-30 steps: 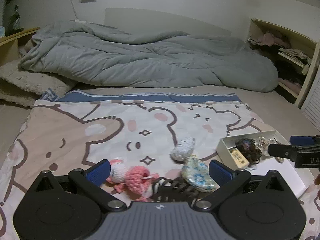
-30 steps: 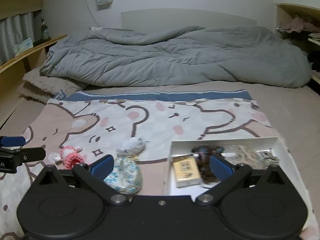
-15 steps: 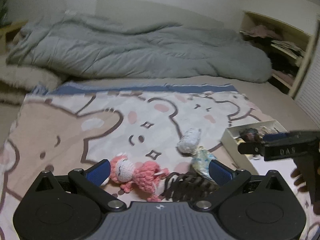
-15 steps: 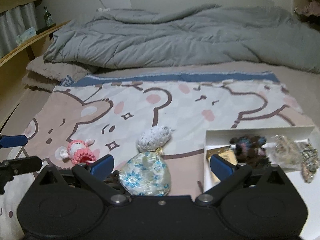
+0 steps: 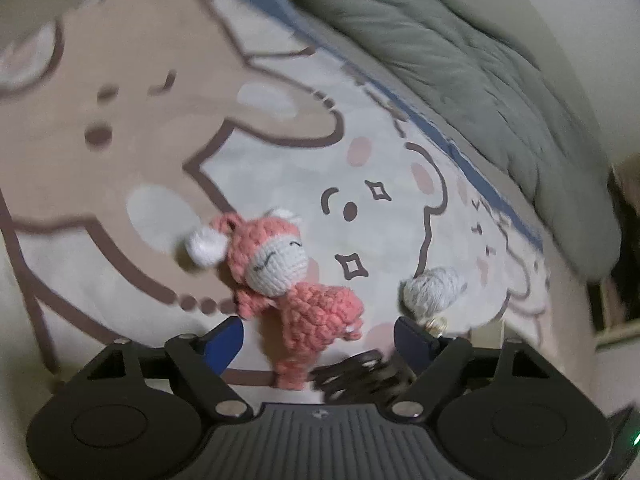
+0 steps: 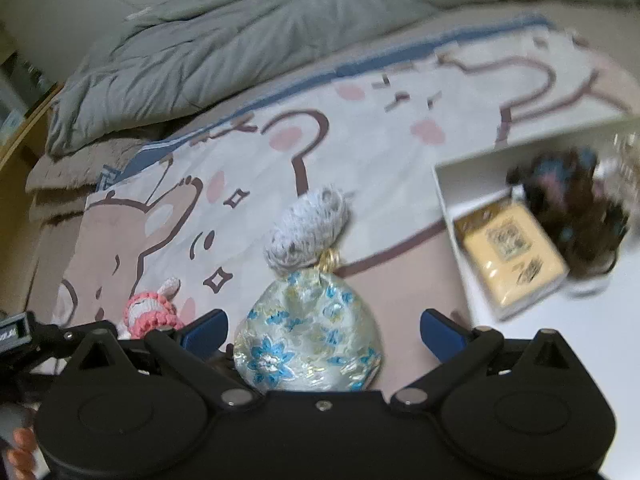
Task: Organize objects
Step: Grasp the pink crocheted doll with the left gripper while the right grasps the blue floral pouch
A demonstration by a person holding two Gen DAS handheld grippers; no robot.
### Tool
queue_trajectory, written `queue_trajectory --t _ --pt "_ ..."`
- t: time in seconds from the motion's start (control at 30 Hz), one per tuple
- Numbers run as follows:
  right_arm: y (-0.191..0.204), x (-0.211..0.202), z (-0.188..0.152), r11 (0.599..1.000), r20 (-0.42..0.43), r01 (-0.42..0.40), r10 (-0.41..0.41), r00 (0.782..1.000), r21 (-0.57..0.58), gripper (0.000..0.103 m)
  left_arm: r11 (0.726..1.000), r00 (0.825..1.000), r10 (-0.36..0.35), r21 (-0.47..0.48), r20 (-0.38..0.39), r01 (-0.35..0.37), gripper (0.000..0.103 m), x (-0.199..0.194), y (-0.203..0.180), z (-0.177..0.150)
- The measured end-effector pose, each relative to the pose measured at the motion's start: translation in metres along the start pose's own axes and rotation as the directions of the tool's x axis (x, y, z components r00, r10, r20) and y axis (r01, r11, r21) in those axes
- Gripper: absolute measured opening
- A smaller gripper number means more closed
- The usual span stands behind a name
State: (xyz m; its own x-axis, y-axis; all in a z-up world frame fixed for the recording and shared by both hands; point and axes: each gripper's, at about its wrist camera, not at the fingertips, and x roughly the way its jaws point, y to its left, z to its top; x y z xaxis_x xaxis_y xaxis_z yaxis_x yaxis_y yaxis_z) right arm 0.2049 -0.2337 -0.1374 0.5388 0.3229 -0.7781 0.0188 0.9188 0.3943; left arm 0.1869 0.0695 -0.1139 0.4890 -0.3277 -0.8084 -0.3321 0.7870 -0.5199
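A pink crocheted doll (image 5: 288,280) lies on the bear-print blanket (image 5: 120,120), its lower body between the open jaws of my left gripper (image 5: 318,336). A dark hair claw (image 5: 360,372) lies just behind it. A grey knitted pouch (image 5: 434,286) sits to the right. My right gripper (image 6: 322,330) is open around a blue floral pouch (image 6: 308,332); the grey pouch (image 6: 308,228) lies just beyond. The doll (image 6: 152,312) shows at left. A white box (image 6: 464,184) at right holds a yellow packet (image 6: 512,256) and dark scrunchies (image 6: 576,216).
A grey duvet (image 6: 224,52) is bunched across the far side of the bed. A wooden shelf (image 6: 24,128) runs along the left edge. The left gripper's arm (image 6: 24,332) shows at the right wrist view's left edge.
Both grippers dropped lower and tilted. The left one closed in on the pink doll, the right one on the floral pouch. Both jaws stay open.
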Motion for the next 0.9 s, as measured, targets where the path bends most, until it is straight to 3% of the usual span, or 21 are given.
queue_trajectory --t 0.37,0.63,0.8,0.9 --pt "0.006 0.014 -0.006 1.000 -0.012 0.015 -0.016 1.000 -0.023 0.103 0.979 0.999 0.034 -0.202 0.022 -0.029 0.078 0.030 0.003 0.005" --pt "0.015 0.020 -0.009 0.996 -0.031 0.008 -0.011 0.999 -0.090 0.103 0.979 0.998 0.070 -0.189 -0.004 -0.069 0.074 0.051 0.000 0.004" --pt "0.016 0.022 -0.008 0.995 -0.028 0.013 -0.016 0.999 -0.099 0.103 0.981 0.995 0.096 -0.167 0.000 -0.095 0.054 0.057 -0.001 0.004" --pt "0.020 0.025 -0.010 0.987 -0.041 0.049 -0.056 0.998 -0.153 0.103 0.985 0.995 0.103 -0.141 -0.001 -0.102 0.051 0.057 -0.003 0.005"
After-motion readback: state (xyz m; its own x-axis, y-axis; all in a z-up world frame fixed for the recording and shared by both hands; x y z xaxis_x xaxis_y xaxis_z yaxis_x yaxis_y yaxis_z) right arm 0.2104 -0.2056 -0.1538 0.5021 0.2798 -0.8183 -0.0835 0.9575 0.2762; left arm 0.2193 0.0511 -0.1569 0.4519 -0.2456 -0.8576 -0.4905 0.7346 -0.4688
